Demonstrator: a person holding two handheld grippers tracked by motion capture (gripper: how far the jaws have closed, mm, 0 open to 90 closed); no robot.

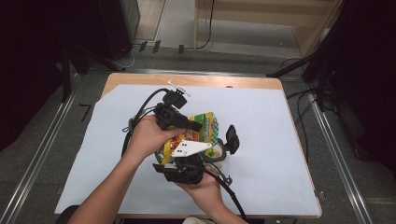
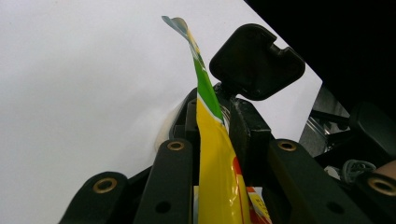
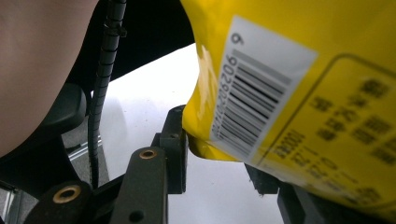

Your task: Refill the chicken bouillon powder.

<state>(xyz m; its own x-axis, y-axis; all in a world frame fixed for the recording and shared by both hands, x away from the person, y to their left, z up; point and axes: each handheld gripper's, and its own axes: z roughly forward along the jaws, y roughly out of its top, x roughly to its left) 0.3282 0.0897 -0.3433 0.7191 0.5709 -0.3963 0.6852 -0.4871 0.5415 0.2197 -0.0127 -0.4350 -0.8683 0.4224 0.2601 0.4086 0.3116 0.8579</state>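
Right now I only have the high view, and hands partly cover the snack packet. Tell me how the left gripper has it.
Observer: In the left gripper view, the left gripper is shut on the packet. The packet stands edge-on between its jaws, yellow with a green strip.
Operator: Now report the right gripper.
Observer: In the right gripper view, one pad of the right gripper touches the packet's lower corner. I cannot tell whether it clamps.
Operator: Describe the packet's hidden side.
Observer: It is yellow, with a barcode on a white label.
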